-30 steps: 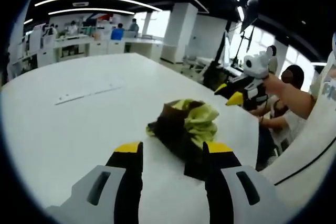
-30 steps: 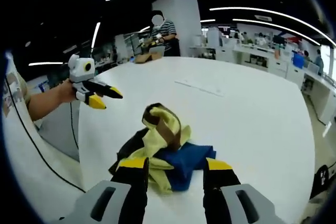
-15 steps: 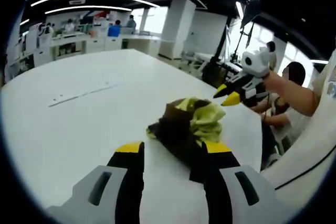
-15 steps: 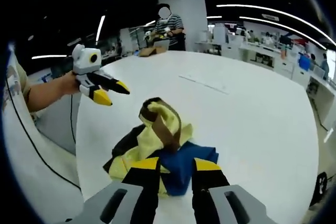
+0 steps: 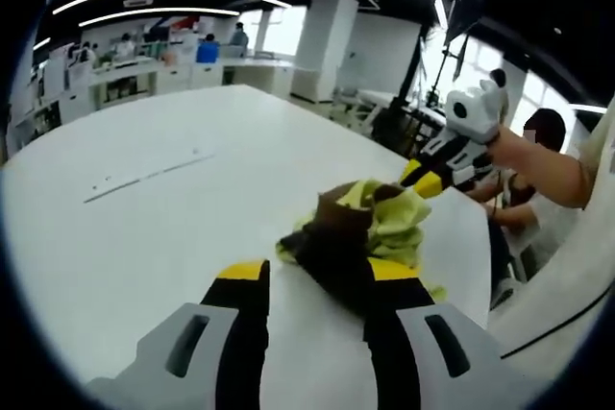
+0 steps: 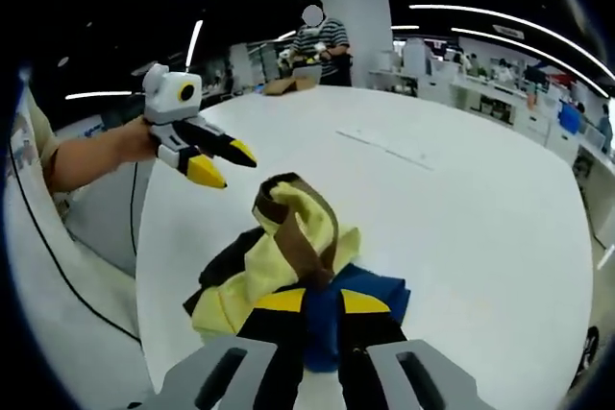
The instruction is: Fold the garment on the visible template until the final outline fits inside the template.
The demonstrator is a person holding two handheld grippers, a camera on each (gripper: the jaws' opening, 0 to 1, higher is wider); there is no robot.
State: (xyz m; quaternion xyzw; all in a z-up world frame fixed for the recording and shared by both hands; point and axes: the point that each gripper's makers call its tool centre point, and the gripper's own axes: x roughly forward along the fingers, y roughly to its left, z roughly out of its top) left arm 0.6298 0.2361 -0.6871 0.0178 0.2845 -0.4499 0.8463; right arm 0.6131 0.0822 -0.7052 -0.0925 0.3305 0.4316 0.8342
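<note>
A crumpled garment (image 5: pixel 354 229) of yellow-green, brown and dark cloth, with a blue part (image 6: pixel 370 293), lies in a heap on the white table (image 5: pixel 144 237) near its edge. My left gripper (image 5: pixel 315 272) stands open just short of the heap, its right jaw overlapping the dark cloth. In the right gripper view, the left gripper (image 6: pixel 223 163) hovers open above and to the left of the heap. My right gripper (image 6: pixel 324 302) is shut on the blue cloth. In the left gripper view, the right gripper (image 5: pixel 421 180) has its tips at the far side of the garment.
A thin straight line mark (image 5: pixel 144 178) lies on the table beyond the garment, also seen as a line mark (image 6: pixel 389 148). The table edge (image 5: pixel 480 266) runs close to the heap. A seated person (image 5: pixel 543 136) is beside the table, a standing person (image 6: pixel 312 40) at the far end.
My right jaws have narrowed from wide apart and shut on the blue cloth. The left gripper has come closer to the heap and stays open.
</note>
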